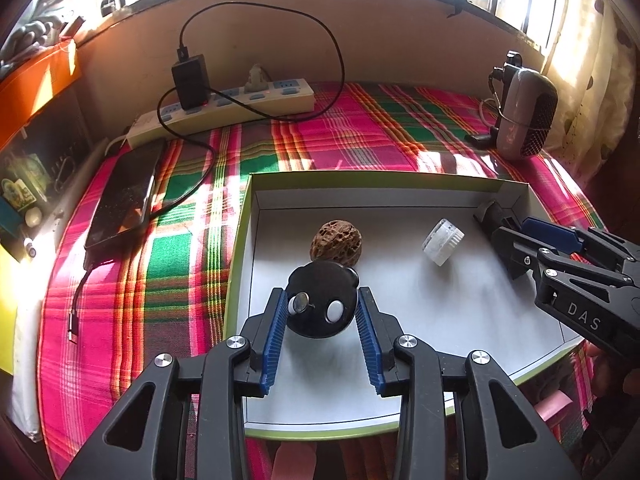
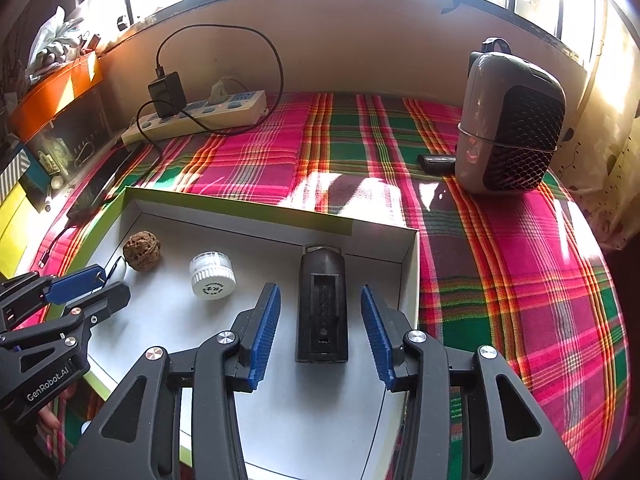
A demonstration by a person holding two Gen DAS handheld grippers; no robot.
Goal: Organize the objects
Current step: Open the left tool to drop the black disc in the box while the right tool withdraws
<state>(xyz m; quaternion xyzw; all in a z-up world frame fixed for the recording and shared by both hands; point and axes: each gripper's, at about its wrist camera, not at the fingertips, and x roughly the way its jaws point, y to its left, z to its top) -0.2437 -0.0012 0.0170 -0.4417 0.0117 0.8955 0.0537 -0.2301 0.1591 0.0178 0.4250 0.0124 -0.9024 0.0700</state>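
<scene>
Inside the shallow white tray [image 1: 256, 216] with green rims lie four things: a flat black round disc [image 1: 322, 300] with two metal studs, a pitted brown walnut [image 1: 336, 240], a ribbed white cap [image 1: 442, 242], and a black rectangular block [image 2: 322, 312]. The left gripper [image 1: 322, 312] stands open around the disc; the right gripper [image 2: 320, 320] stands open around the block.

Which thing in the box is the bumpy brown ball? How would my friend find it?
Look at the white box with green edges on the plaid cloth. Near its far left corner sits the walnut, just behind a flat black disc and left of a white cap. It is the only brown, round, pitted thing there.
</scene>
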